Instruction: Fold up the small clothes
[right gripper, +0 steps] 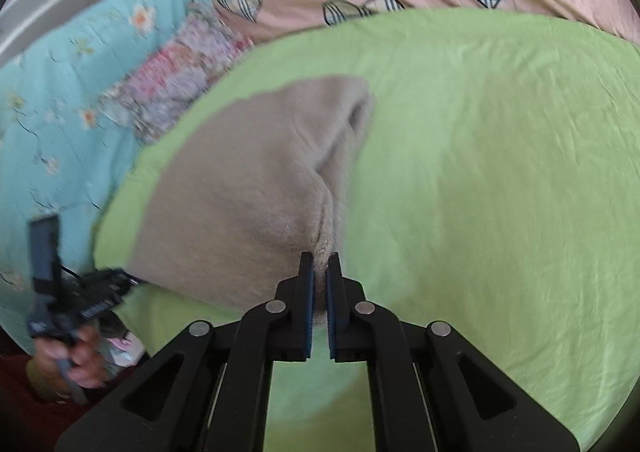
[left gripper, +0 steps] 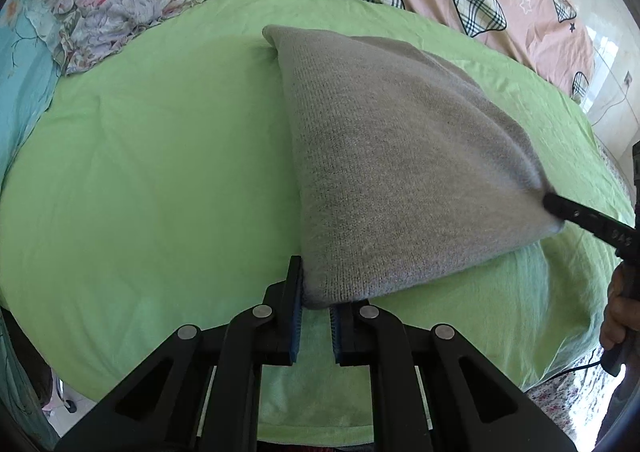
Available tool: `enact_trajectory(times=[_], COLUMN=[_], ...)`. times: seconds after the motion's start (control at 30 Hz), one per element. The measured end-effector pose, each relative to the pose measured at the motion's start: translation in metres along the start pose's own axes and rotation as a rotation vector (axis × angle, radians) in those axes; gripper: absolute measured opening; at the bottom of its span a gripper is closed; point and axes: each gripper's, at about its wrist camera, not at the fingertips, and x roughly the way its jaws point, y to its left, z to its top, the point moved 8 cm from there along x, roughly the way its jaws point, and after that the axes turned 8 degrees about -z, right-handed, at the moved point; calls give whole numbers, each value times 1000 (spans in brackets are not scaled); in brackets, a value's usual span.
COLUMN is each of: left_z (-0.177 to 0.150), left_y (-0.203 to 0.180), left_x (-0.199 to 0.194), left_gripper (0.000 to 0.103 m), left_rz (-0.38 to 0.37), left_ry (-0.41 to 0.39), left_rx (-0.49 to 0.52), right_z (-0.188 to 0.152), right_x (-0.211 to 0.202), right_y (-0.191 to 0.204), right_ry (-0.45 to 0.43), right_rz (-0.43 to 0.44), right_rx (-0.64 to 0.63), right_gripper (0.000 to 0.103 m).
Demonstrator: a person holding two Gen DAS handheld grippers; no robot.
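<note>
Green sheet, grey knit garment lifted at two corners.
Near corners are pinched by left gripper and right gripper, both clamped; thin bites, slip-out is risked if pulled unevenly.

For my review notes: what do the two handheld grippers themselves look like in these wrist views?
Both look alike. The left gripper and the right gripper are matte black linkage frames with triangular cut-outs, round silver pivot pins and blue ribbed pads on the inner finger faces. Seen from the other camera, each has a black body with pale lettering too blurred to read, and a thin black cable trails from the handle. No sleeve is visible.
</note>
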Motion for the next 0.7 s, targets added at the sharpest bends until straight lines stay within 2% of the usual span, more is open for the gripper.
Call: enact_trajectory(times=[0.07, 0.2, 0.37, 0.53, 0.63, 0.7], left_z=[-1, -2, -3, -1, -5, -11], left_y=[0, 0, -1, 10, 2, -1], left_x=[3, 3, 0, 6, 1, -7], left_gripper=[10, 10, 11, 12, 12, 14], left_rz=[-3, -15, -62, -131, -154, -197], left_ry=[8, 12, 8, 25, 42, 66], left_rx=[2, 5, 29, -53, 7, 54], right_z=[-7, -10, -7, -13, -10, -9], right_x=[13, 22, 22, 25, 23, 15], right_y=[-3, -4, -2, 0, 3, 0], right_ry=[34, 65, 107, 98, 109, 130], right_rz=[-41, -29, -35, -82, -81, -35], right_rx=[-28, -12, -59, -83, -85, -44], right_gripper=[6, 6, 6, 6, 7, 11])
